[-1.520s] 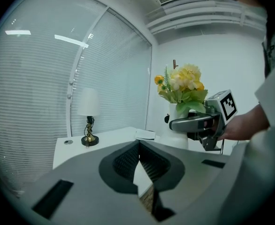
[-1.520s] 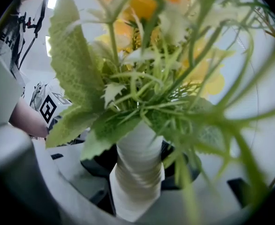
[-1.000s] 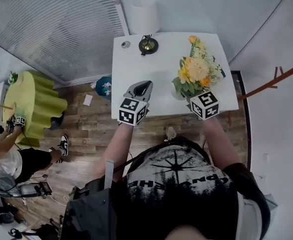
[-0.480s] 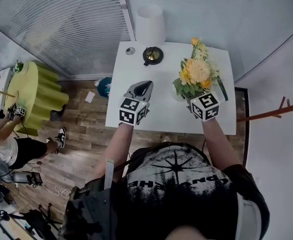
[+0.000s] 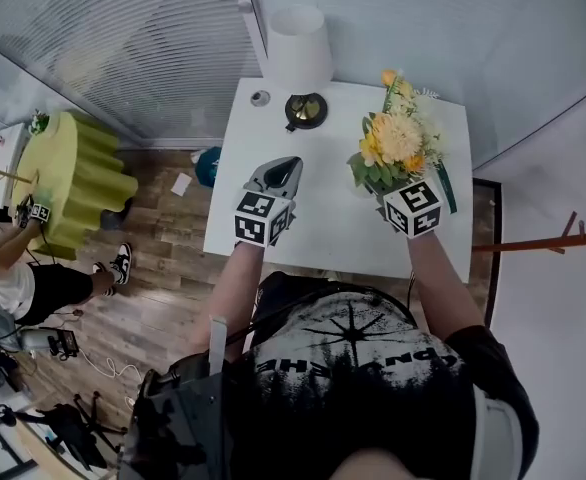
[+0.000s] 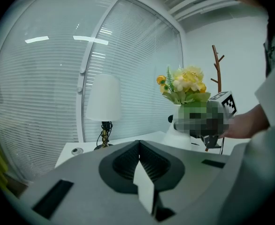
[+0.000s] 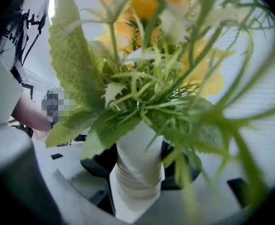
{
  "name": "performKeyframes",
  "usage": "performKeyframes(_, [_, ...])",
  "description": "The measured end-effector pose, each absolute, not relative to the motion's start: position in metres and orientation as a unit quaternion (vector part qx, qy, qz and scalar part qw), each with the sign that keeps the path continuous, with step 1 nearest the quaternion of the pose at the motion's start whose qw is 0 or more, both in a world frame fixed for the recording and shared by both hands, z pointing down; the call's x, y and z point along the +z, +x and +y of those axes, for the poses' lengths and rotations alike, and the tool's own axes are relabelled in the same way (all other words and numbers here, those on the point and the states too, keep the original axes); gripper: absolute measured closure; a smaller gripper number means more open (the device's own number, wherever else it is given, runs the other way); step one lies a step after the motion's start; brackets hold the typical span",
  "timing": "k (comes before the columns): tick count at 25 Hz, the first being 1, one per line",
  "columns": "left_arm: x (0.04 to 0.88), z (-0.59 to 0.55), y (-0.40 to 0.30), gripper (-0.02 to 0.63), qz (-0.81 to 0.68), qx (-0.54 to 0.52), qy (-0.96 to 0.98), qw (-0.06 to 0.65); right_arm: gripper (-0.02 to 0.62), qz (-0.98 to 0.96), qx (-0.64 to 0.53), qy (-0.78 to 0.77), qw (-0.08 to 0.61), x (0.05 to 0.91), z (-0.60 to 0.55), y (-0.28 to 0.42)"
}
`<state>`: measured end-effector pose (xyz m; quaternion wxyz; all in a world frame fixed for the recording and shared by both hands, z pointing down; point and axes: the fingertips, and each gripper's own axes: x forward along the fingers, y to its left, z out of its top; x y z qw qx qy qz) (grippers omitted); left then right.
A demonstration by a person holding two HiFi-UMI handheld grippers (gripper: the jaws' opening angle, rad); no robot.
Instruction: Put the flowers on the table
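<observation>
A bunch of yellow and white flowers (image 5: 398, 138) with green leaves stands in a white ribbed vase (image 7: 137, 168). My right gripper (image 5: 385, 186) is shut on that vase and holds it upright over the right part of the white table (image 5: 323, 233). In the right gripper view the leaves (image 7: 128, 97) fill most of the picture, and the jaws sit on either side of the vase. My left gripper (image 5: 279, 176) hovers over the table's middle, shut with nothing between its fingers. The left gripper view shows the flowers (image 6: 187, 83) off to the right.
A table lamp with a white shade (image 5: 301, 48) and dark base (image 5: 305, 111) stands at the table's far edge, beside a small round fitting (image 5: 261, 98). A green-draped round table (image 5: 68, 193) and another person (image 5: 3, 288) are at the left. A wooden coat stand (image 5: 563, 240) is on the right.
Both grippers have moved forward from the table's near edge to farther over its top, the right one carrying the vase of flowers. The jaws have not changed.
</observation>
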<state>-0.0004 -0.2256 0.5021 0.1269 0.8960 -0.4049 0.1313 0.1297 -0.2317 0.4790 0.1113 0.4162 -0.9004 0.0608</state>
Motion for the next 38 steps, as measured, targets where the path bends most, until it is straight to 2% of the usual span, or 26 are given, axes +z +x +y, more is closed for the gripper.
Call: performKeyframes(38, [0.542,-0.247,-0.013,0.594,-0.385,0.169,0.893,0.163,0.330,-0.901,0.065,0.406,0.141,0.564,-0.268,0.103])
